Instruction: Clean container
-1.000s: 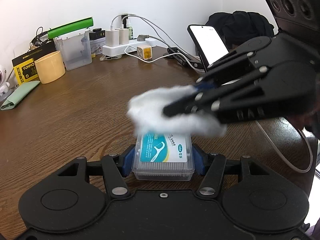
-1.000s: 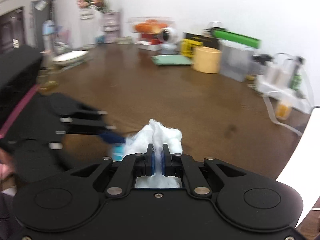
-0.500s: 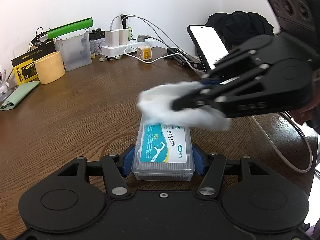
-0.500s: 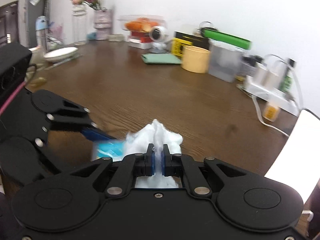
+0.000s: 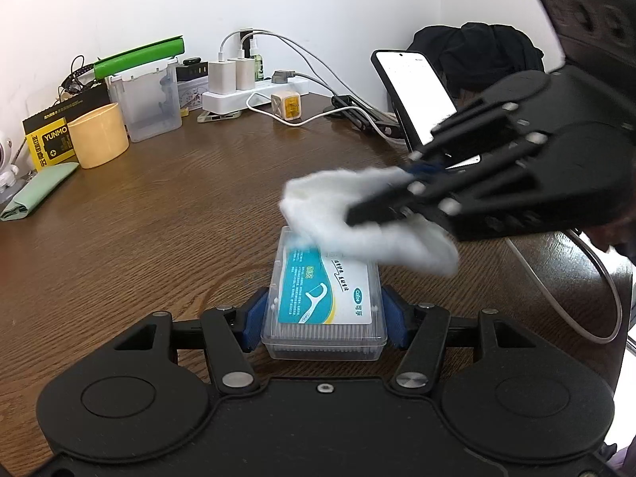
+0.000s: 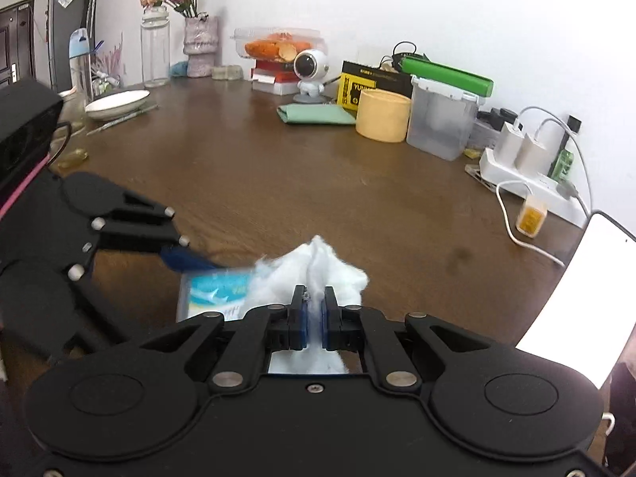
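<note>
Atop clear rectangular plastic container (image 5: 324,302), fluffy cotton wad (image 5: 369,218).

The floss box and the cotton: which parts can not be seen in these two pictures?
- Left wrist view: cotton wad hides the floss box lid's far end.
- Right wrist view: right gripper body hides most of the box; label blurred.
- Small label print: unreadable in both views.

Item count: one floss-pick container (image 5: 324,298); one cotton wad (image 5: 369,222); two grippers (image 5: 324,312) (image 6: 313,314); one yellow cup (image 5: 99,140); two white chargers (image 5: 230,72); one phone (image 5: 417,95); one white plate (image 6: 117,102); one robot figurine (image 6: 311,71); one green cloth (image 6: 316,114).
</note>
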### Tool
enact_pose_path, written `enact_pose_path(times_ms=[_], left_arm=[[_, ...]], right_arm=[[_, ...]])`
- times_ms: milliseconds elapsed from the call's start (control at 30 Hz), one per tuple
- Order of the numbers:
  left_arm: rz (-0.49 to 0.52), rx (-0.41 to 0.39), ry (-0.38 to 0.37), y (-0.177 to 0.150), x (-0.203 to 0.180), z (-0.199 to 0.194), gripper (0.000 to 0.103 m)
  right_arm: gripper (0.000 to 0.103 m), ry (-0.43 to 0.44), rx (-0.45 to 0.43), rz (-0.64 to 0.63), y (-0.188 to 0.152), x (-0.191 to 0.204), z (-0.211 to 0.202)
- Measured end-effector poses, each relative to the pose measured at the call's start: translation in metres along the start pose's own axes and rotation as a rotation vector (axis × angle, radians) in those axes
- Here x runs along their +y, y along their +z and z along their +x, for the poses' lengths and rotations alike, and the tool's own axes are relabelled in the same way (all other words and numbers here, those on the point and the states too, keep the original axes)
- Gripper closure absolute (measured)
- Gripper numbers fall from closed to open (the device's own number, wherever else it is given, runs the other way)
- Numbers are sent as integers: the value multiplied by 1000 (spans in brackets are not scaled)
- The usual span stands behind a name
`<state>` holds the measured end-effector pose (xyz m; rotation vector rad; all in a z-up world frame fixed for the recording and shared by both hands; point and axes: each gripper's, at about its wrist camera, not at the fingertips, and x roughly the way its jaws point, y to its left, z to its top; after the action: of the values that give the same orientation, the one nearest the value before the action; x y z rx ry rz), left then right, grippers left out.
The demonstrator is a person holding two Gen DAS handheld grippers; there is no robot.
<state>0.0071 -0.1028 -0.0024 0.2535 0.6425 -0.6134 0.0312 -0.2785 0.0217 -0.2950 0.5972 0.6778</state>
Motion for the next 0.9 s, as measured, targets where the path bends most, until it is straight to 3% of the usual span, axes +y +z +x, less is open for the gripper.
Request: enact_pose_path(times_ms=[133, 333, 633, 733, 900], left_arm=[[-4, -1, 2, -1, 0, -1, 45], [-1, -2, 7, -1, -1, -2, 44], [-3, -2, 7, -1, -1, -3, 44], [-4, -2, 7, -1, -1, -3, 44], [-2, -3, 6, -2, -1, -3, 44]], right_arm=[[97, 98, -9, -17, 1, 18, -2], [96, 34, -34, 9, 5, 8, 10], [88, 71, -67, 37, -4, -4, -13], [89, 111, -31, 19, -7, -2, -7], [93, 110, -66, 19, -8, 2, -2]])
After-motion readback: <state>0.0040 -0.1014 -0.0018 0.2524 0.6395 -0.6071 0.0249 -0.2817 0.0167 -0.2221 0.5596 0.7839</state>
